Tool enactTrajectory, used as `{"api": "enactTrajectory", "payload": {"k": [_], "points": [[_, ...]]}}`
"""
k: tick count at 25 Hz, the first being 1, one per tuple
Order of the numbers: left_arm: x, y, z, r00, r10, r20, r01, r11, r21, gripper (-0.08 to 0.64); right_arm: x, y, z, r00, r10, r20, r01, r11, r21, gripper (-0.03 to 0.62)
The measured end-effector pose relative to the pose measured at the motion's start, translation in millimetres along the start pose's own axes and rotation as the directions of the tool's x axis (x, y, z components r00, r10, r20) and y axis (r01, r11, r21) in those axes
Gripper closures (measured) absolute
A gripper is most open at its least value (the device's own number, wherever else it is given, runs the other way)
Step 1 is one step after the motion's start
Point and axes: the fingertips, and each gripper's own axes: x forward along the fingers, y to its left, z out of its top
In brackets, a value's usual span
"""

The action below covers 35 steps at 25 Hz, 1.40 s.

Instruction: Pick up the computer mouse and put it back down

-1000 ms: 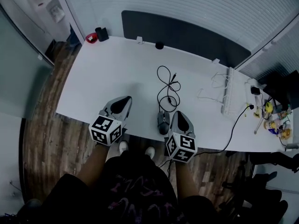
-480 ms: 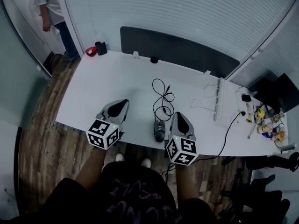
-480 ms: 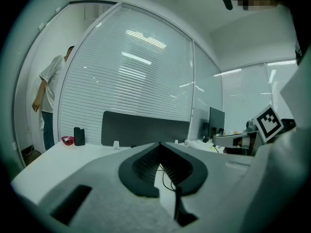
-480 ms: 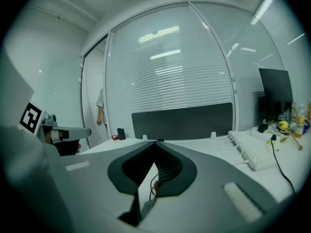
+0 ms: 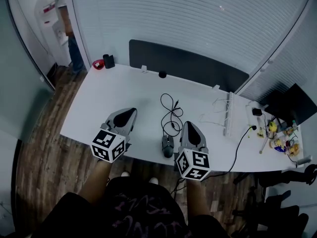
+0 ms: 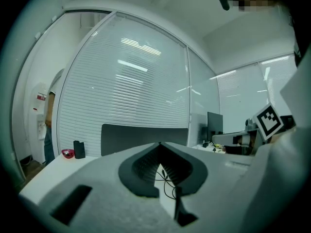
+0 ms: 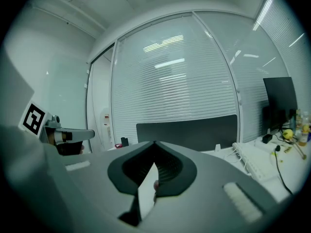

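The small dark wired computer mouse (image 5: 167, 146) lies near the front edge of the white desk (image 5: 109, 90), just beside the right gripper (image 5: 190, 125) at its 9 o'clock. The thin black cable (image 5: 171, 114) is coiled toward 12 o'clock. The mouse is judged light, rigid and smooth-shelled, and is best pinched across its flanks, with cable drag allowed for. Both the right gripper and the left gripper (image 5: 131, 113) are held roughly level over the desk, jaws pressed together on nothing.

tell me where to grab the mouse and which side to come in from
I'd grip the mouse across its two long sides, coming from above. It lies flat near the desk's front edge, long axis pointing away from the person, and its cable leaves the far end, so a sideways pinch stays clear of it. The right gripper is nearest.
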Motion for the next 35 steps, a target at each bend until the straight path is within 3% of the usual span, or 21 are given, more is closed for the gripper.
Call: {"api": "enactTrajectory", "payload": {"k": [13, 35], "points": [[-11, 2, 24, 0.998, 0.019, 0.056, -0.020, 1.000, 0.012, 0.561, -7, 1, 23, 0.999, 0.000, 0.043, 0.001, 1.000, -0.021, 0.583], [-11, 2, 29, 0.998, 0.007, 0.059, -0.009, 1.000, 0.023, 0.561, -13, 4, 26, 0.999, 0.000, 0.044, 0.002, 0.999, -0.053, 0.583]]}}
